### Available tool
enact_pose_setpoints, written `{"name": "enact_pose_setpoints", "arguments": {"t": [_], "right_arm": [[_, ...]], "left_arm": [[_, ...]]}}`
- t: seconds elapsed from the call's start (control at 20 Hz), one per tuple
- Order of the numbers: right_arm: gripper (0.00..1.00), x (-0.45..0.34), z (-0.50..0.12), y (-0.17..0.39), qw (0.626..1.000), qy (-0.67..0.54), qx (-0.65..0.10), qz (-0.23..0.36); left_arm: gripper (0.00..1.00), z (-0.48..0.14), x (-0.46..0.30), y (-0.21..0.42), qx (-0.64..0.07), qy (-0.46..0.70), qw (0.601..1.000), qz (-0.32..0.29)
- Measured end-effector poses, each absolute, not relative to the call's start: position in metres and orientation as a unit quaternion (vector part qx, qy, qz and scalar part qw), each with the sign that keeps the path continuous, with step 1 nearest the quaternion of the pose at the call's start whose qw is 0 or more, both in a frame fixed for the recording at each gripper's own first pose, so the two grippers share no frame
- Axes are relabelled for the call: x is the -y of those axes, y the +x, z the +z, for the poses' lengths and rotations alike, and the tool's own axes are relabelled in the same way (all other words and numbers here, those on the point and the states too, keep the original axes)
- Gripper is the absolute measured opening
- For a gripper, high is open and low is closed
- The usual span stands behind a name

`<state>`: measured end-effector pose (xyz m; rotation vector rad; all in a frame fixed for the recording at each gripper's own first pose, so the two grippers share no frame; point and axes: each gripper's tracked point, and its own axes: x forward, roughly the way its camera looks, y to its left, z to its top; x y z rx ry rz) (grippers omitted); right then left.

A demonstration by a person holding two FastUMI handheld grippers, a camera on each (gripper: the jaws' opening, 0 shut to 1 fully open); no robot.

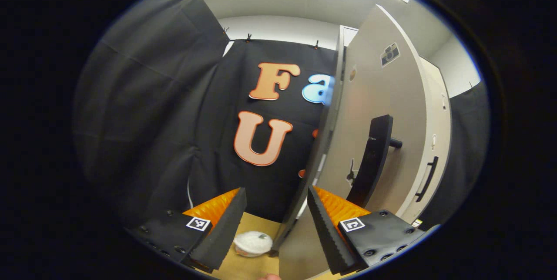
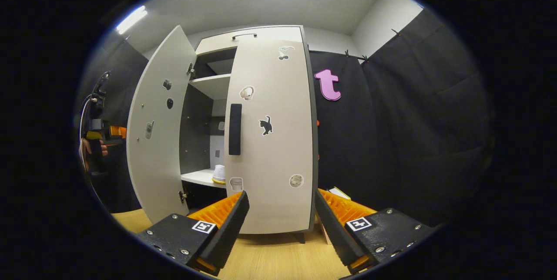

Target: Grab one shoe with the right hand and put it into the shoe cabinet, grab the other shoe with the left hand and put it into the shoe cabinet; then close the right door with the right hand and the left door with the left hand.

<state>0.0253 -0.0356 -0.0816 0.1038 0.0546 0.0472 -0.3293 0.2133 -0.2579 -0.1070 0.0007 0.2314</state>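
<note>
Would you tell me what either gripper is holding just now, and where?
Nothing: the left gripper and right gripper are both open and empty.

The shoe cabinet looked like smooth, matt laminated board, its door handle matt and dark. The floor looked like pale wood laminate. The white shoe on it looked fuzzy, like cloth.
</note>
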Motion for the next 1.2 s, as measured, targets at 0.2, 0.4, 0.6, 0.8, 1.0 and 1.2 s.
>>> {"name": "enact_pose_setpoints", "arguments": {"t": [0.2, 0.4, 0.6, 0.8, 1.0, 1.2], "right_arm": [[0.93, 0.051, -0.079, 0.023, 0.999, 0.045, -0.024, 0.005], [0.93, 0.071, -0.078, 0.013, 0.999, 0.044, -0.027, -0.014], [0.93, 0.077, -0.075, 0.009, 0.998, 0.048, -0.024, -0.022], [0.93, 0.070, -0.080, 0.008, 0.998, 0.056, -0.032, -0.013], [0.93, 0.057, -0.083, 0.007, 0.997, 0.067, -0.037, 0.003], [0.93, 0.047, -0.088, 0.006, 0.996, 0.072, -0.045, 0.016]], "left_arm": [[0.93, -0.265, -0.152, -0.309, -0.006, -0.038, 0.998, 0.058], [0.91, -0.272, -0.124, -0.294, -0.020, -0.052, 0.998, 0.017], [0.91, -0.266, -0.126, -0.302, -0.007, -0.047, 0.999, 0.026], [0.91, -0.264, -0.118, -0.337, 0.007, -0.027, 0.999, 0.032], [0.95, -0.285, -0.099, -0.382, 0.011, -0.024, 0.999, 0.038], [0.95, -0.303, -0.082, -0.418, 0.021, -0.033, 0.998, 0.044]]}}
